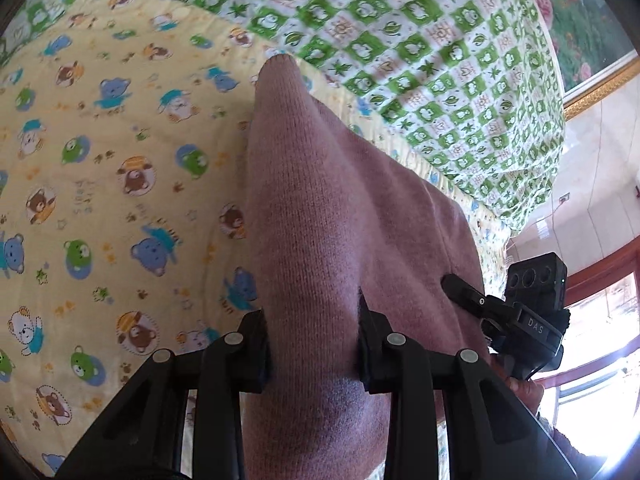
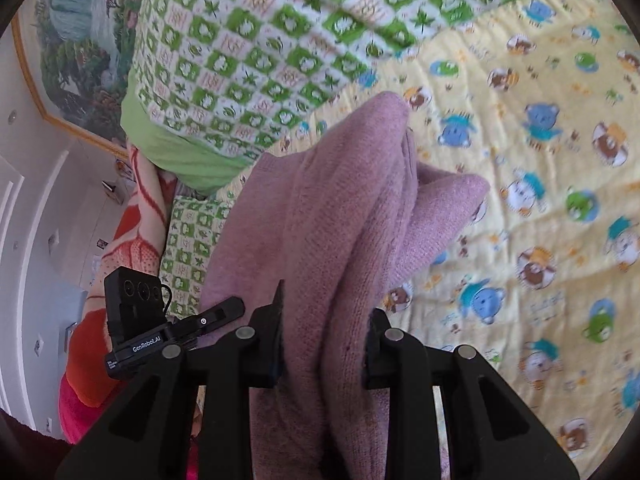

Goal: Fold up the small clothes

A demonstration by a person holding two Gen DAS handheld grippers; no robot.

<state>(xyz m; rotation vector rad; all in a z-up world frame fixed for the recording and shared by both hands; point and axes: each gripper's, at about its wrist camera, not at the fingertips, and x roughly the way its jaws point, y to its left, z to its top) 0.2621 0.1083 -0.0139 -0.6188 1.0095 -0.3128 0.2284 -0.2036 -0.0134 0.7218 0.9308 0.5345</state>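
Left gripper [image 1: 314, 344] pinching pink knit garment [image 1: 320, 208] at lower centre, right gripper [image 2: 326, 344] clamped on the same garment, lifted above yellow bear-print sheet [image 1: 100, 160], green checked quilt [image 1: 420, 60] upper frame.

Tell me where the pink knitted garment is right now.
The pink knitted garment hangs centre frame in both wrist views, gripped between the left tongs and right tongs, over the yellow bear-print sheet, near the green checked quilt.

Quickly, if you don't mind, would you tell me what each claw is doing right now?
Left claw: closed on the pink knit garment.
Right claw: closed on the same pink knit garment, bunched between its fingers.
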